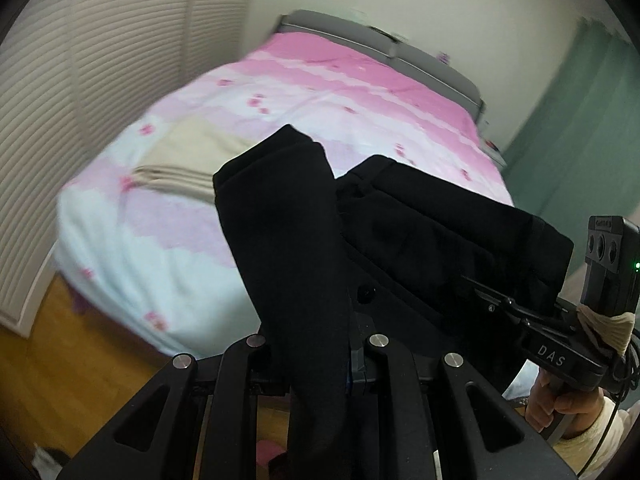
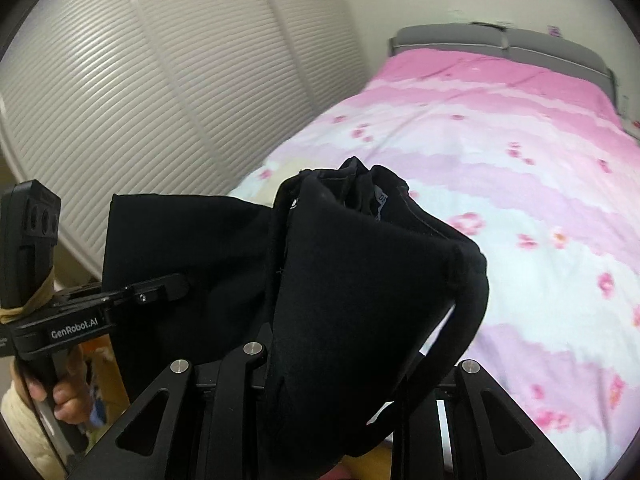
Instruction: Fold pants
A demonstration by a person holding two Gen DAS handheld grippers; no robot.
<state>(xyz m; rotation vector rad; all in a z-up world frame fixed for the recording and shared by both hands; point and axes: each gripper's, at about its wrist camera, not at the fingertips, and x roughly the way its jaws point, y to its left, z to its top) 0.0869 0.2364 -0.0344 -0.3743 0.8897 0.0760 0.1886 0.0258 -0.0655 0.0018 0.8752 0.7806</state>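
Observation:
Black pants (image 1: pixel 420 232) hang in the air between my two grippers, at the foot of a bed. My left gripper (image 1: pixel 320 360) is shut on one bunched end of the pants; its fingertips are hidden by the cloth. My right gripper (image 2: pixel 340 360) is shut on the other end of the pants (image 2: pixel 360 272), also buried in cloth. In the left wrist view the right gripper (image 1: pixel 516 312) shows at the right, pinching the fabric. In the right wrist view the left gripper (image 2: pixel 160 288) shows at the left, pinching the fabric.
A bed with a pink and white flowered cover (image 1: pixel 320 92) (image 2: pixel 520 168) lies ahead, with a grey headboard (image 2: pixel 500 40) at its far end. A beige folded cloth (image 1: pixel 188 160) lies on it. White slatted closet doors (image 2: pixel 140 80) stand at the left. Wooden floor (image 1: pixel 60 360) lies below.

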